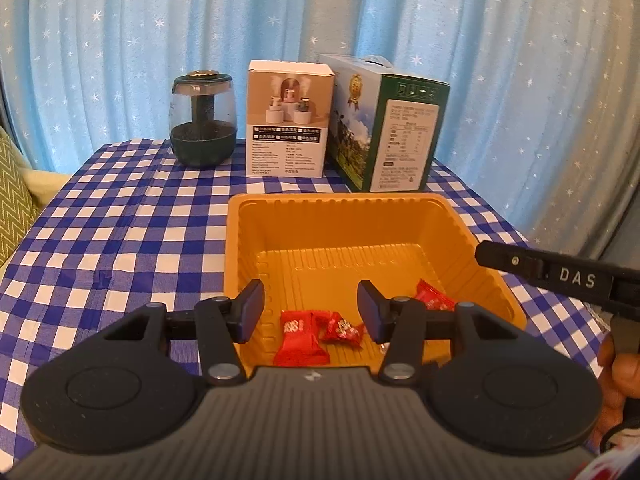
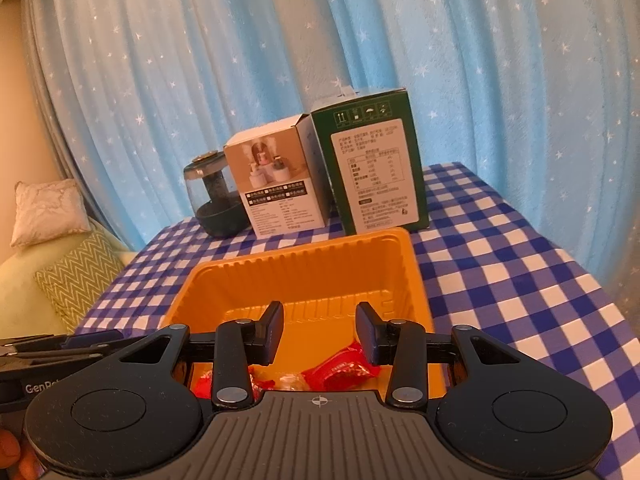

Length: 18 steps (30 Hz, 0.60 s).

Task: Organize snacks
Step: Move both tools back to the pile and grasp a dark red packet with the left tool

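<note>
An orange plastic tray (image 1: 340,216) sits on the blue checked tablecloth. Red wrapped candies (image 1: 300,340) lie at its near end, one more at the right (image 1: 434,296). My left gripper (image 1: 311,308) is open and empty, held above the near end of the tray over the candies. My right gripper (image 2: 319,330) is open and empty too, over the same tray (image 2: 304,264), with red candies (image 2: 340,372) below its fingers. The right gripper's finger (image 1: 560,276) shows at the right of the left wrist view.
At the back of the table stand a glass jar with a dark base (image 1: 203,120), a white product box (image 1: 288,120) and a green carton (image 1: 384,124). A blue starred curtain hangs behind. Cushions (image 2: 76,280) lie off the table's left side.
</note>
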Motion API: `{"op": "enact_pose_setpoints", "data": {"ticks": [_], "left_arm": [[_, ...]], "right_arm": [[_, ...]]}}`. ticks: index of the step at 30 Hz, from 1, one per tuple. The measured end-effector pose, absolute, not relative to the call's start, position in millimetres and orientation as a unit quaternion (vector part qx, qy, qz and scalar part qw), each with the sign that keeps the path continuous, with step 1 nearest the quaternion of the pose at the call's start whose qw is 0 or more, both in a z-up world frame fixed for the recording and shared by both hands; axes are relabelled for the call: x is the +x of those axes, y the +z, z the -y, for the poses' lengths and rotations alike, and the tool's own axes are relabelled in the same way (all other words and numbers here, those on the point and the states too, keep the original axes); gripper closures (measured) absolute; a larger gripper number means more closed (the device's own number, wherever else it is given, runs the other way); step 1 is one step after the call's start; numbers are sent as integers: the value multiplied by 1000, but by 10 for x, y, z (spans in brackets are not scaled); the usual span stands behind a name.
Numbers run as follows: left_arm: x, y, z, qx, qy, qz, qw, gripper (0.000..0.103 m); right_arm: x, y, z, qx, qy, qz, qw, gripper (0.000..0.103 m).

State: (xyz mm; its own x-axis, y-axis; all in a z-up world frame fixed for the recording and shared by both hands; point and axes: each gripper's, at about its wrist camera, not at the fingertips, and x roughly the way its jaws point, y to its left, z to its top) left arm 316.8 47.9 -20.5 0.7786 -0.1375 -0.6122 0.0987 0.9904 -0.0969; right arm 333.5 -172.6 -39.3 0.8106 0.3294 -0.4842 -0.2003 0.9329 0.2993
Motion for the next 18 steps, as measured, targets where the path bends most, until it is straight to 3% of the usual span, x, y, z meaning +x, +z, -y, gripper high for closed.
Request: {"op": "enact_pose_setpoints", "data": {"ticks": [18], "left_arm": [[2295, -297, -474, -4, -87, -338, 937, 55]], "right_arm": [[2541, -448, 1938, 100, 130, -286, 944, 62]]}}
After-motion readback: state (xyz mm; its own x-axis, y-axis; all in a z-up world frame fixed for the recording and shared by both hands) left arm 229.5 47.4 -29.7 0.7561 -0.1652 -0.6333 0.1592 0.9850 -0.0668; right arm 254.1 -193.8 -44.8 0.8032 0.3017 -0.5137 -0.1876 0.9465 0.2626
